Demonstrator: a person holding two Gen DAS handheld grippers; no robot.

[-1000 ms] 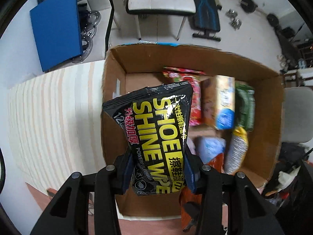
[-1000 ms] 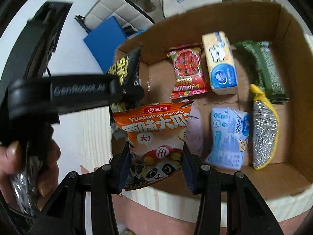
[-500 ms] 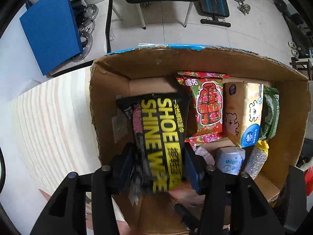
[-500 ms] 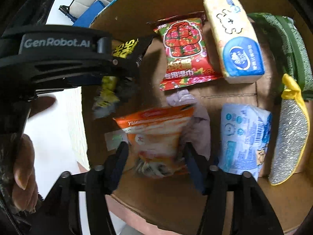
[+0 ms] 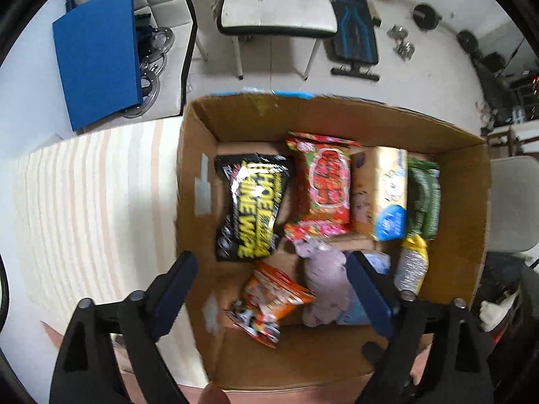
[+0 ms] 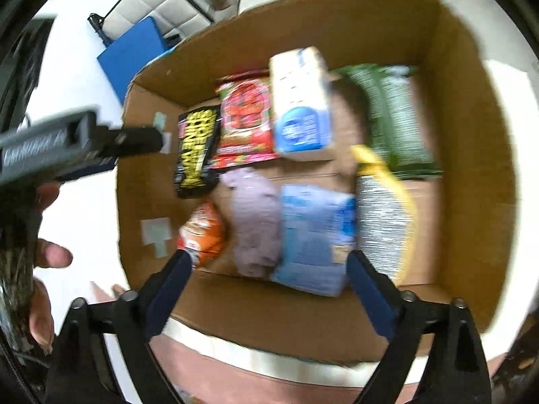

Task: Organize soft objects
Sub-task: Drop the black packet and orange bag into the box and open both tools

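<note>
Shoe-wipe pack (image 5: 252, 207) and orange snack bag (image 5: 273, 303) now in box (image 5: 337, 118), both claws released.

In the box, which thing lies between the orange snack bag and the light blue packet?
A crumpled mauve cloth lies between the orange snack bag and the light blue packet. The right wrist view shows this best.

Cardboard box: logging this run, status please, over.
Left gripper and right gripper open, empty. Shoe wipes pack and orange snack bag lying inside cardboard box. Nothing between the jaws.
</note>
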